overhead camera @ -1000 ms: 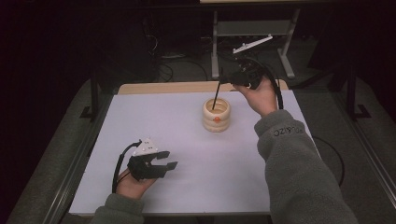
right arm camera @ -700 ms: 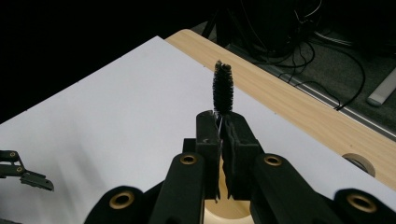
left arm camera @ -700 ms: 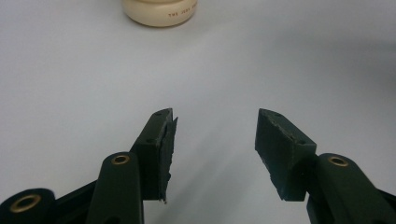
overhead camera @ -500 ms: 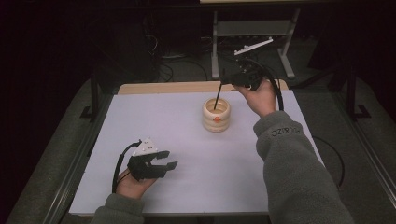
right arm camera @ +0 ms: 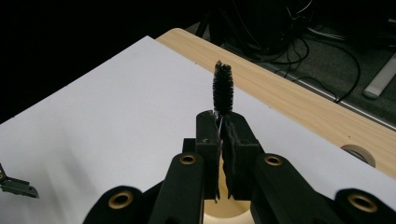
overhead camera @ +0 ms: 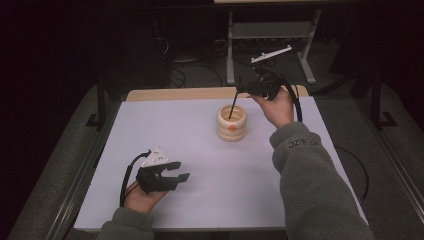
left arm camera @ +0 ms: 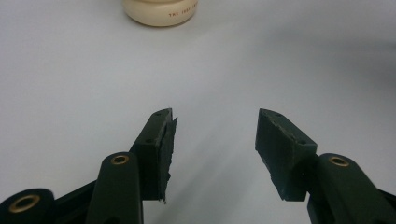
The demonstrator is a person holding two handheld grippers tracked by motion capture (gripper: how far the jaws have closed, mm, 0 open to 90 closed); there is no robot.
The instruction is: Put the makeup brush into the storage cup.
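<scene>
A cream ribbed cup (overhead camera: 231, 123) with an orange dot stands on the white board (overhead camera: 200, 200), right of the middle. My right gripper (overhead camera: 240, 91) hovers above the cup's far side, shut on a thin black brush (overhead camera: 232, 106) whose lower end slants down into the cup. In the right gripper view the bristle head (right arm camera: 222, 88) sticks up past the shut right gripper (right arm camera: 220, 122), with the cup's rim (right arm camera: 224, 212) just below. My left gripper (overhead camera: 177, 171) rests near the board's front left, open and empty. In the left gripper view, the left gripper (left arm camera: 215, 135) points at the cup (left arm camera: 161, 10).
The white board covers a wooden table whose bare strip (overhead camera: 170, 94) shows along the far edge. Beyond it stand a metal stand (overhead camera: 270, 35) and loose cables (right arm camera: 322, 42) on a dark floor. A person's grey sleeve (overhead camera: 310, 185) crosses the board's right side.
The right hand has shifted only very slightly with the brush. The left gripper has stayed where it was.
</scene>
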